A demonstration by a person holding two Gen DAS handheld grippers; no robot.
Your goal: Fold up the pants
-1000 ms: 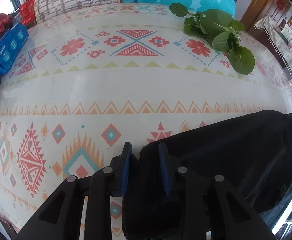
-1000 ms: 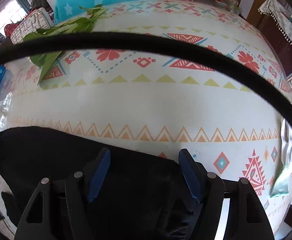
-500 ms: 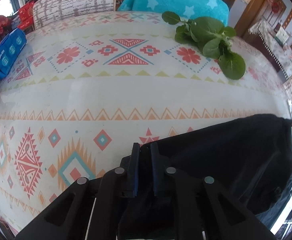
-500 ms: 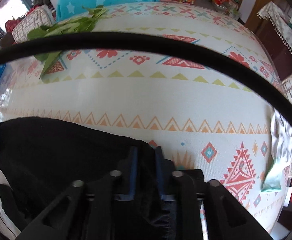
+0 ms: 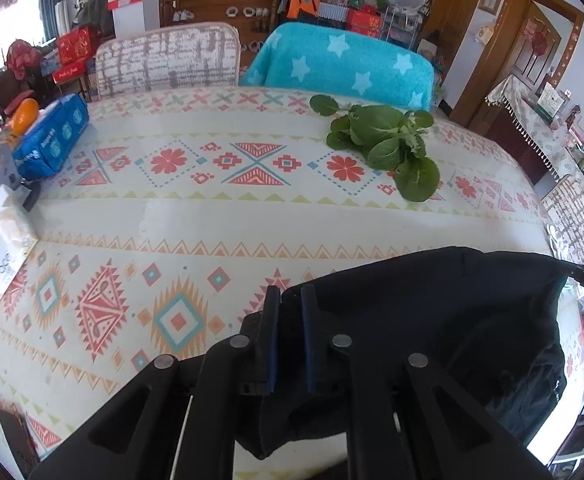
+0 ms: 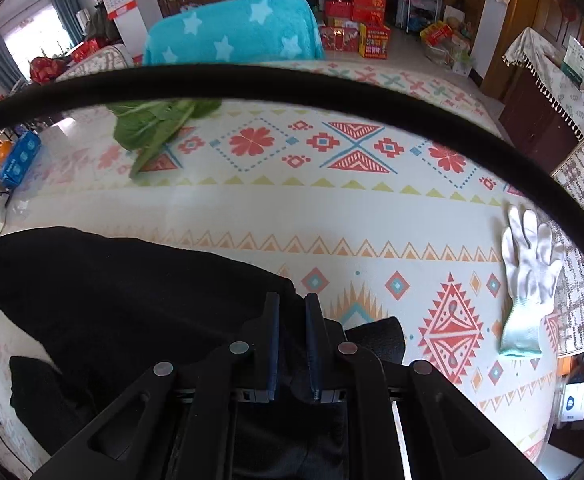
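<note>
Left gripper (image 5: 290,300) has its jaws pinching the edge of the black pants (image 5: 432,320); fabric is bunched between the blue pads, jaws nearly pressed together. Right gripper (image 6: 292,306) likewise: jaws clamped on a fold of the same pants (image 6: 124,292), cloth visible in the narrow gap. The pants lie at the near edge of the surface (image 5: 220,216), which is covered in a patterned cloth; they spread between the two grippers, with part hanging off the near side. Leafy greens (image 5: 388,144) lie on the far side of the surface, well apart from the pants. A blue tissue pack (image 5: 52,140) sits at the far left. A white glove (image 6: 530,272) lies flat on the right of the surface, apart from the pants. A black cable (image 6: 332,92) arcs across the right wrist view.
</note>
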